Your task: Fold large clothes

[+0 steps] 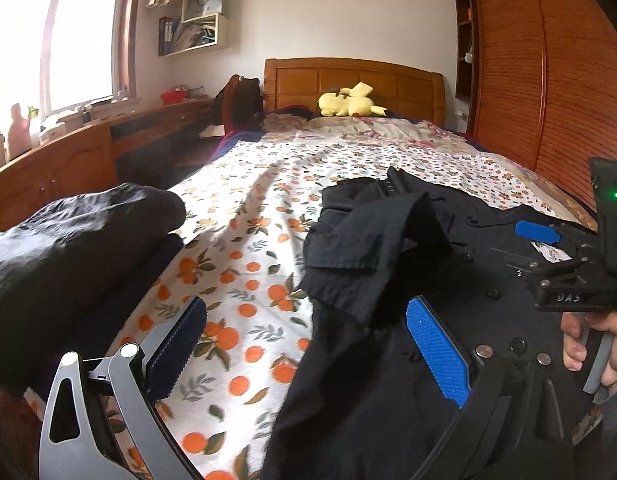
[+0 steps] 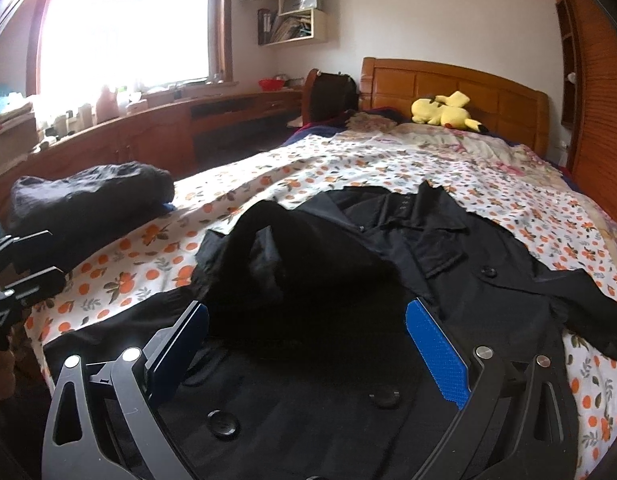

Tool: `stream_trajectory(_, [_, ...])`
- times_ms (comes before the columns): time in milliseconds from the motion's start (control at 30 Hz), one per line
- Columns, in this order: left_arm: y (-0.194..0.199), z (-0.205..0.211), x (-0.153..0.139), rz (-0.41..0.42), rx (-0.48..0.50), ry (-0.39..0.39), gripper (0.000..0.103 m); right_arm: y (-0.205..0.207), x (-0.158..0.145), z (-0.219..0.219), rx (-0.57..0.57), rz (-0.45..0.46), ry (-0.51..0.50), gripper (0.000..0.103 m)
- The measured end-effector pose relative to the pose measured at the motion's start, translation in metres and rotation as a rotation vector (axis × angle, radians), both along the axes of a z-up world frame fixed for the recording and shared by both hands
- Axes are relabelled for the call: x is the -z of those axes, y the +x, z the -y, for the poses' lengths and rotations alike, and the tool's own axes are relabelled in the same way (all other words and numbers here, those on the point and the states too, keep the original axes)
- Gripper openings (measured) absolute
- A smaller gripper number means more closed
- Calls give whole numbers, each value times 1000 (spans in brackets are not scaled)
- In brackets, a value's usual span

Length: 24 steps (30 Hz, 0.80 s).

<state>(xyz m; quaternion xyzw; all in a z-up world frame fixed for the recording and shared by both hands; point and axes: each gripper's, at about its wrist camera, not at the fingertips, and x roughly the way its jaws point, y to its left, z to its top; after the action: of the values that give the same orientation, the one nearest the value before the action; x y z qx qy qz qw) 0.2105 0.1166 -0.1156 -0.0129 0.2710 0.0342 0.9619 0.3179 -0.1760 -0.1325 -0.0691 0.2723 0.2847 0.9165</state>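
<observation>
Large black buttoned coat [image 2: 448,240] lies spread on the orange-print bedsheet [image 1: 244,248], long axis running toward the headboard. Left claw [image 1: 304,344] wide open, empty, at the coat's left edge; right claw [image 2: 308,352] wide open, empty, directly over the lower front. Right hand judged nearer.

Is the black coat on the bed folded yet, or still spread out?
Mostly spread: black coat lies flat, only one sleeve flipped onto its front.

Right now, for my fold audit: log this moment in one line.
left gripper: open | right gripper: open | black coat: spread on bed, sleeve folded over
</observation>
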Motion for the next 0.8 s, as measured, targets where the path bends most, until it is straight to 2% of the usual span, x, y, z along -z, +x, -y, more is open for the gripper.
stream_trajectory(100, [-7, -10, -4, 7, -2, -25, 101, 0, 0, -14, -20, -22, -1, 94])
stream_trajectory(200, [-14, -14, -9, 23, -6, -13, 101, 3, 3, -32, -58, -64, -8, 83])
stream_trajectory(367, [-27, -22, -18, 52, 1, -18, 101, 9, 8, -64, -109, -122, -28, 78])
stream_trajectory(567, [-36, -31, -24, 67, -1, -29, 101, 25, 25, -102, -150, -231, -43, 64])
stream_trajectory(667, [-39, -32, -24, 67, 0, -25, 101, 33, 36, -115, -143, -269, -64, 54])
stream_trajectory(700, [-39, -32, -24, 67, 0, -25, 101, 35, 39, -117, -140, -278, -71, 47])
stream_trajectory(767, [-40, -33, -23, 64, 0, -26, 101, 38, 44, -119, -139, -291, -88, 24])
stream_trajectory(800, [-40, -33, -23, 62, 1, -28, 101, 39, 45, -118, -149, -303, -92, 7])
